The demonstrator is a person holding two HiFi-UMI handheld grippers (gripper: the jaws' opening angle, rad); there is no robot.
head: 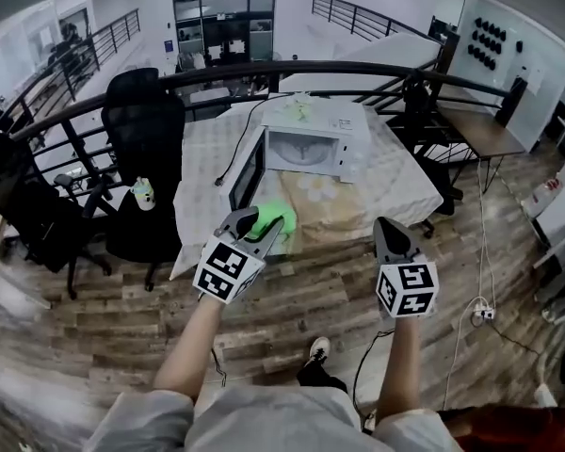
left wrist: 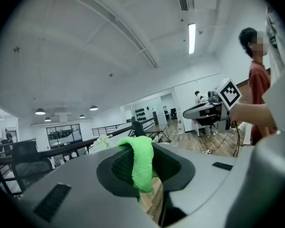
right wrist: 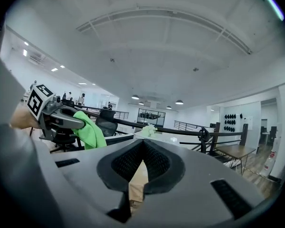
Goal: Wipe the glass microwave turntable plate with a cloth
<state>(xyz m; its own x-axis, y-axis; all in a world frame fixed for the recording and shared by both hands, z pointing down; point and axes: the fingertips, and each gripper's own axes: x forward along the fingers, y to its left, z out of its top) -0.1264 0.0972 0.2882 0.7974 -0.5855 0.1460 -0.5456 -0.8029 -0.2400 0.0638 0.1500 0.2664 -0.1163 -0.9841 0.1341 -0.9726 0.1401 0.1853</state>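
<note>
**Person with two handheld tools faces an open microwave, a green cloth in the left one**

Seen from the head camera, a person stands on a wooden floor (head: 292, 309) and holds both arms out toward a worktop (head: 200, 182) covered in a pale patterned cloth.

The left tool (head: 257, 224) points to about 11 o'clock. Its jaws are clamped on a bright green cloth (head: 279, 222). In the left gripper view the cloth is folded over between the ribbed pads and hangs down in a loose flap.

The right tool (head: 388, 229) points to about 1 o'clock, well apart from the left one. In the right gripper view its pads meet at the tips and nothing is between them.

A white microwave (head: 331, 137) sits on the worktop at 12 o'clock, beyond both tools. Its door (head: 248, 169) is swung open toward 9 o'clock, showing a pale cavity. The glass turntable plate cannot be made out from here, so whether it lies inside the cavity cannot be told. Neither tool touches the microwave, and the cloth is held in the air near the worktop's front edge.

A dark railing (head: 358, 68) curves behind the worktop. A black office chair (head: 143, 111) stands at 10 o'clock.
</note>
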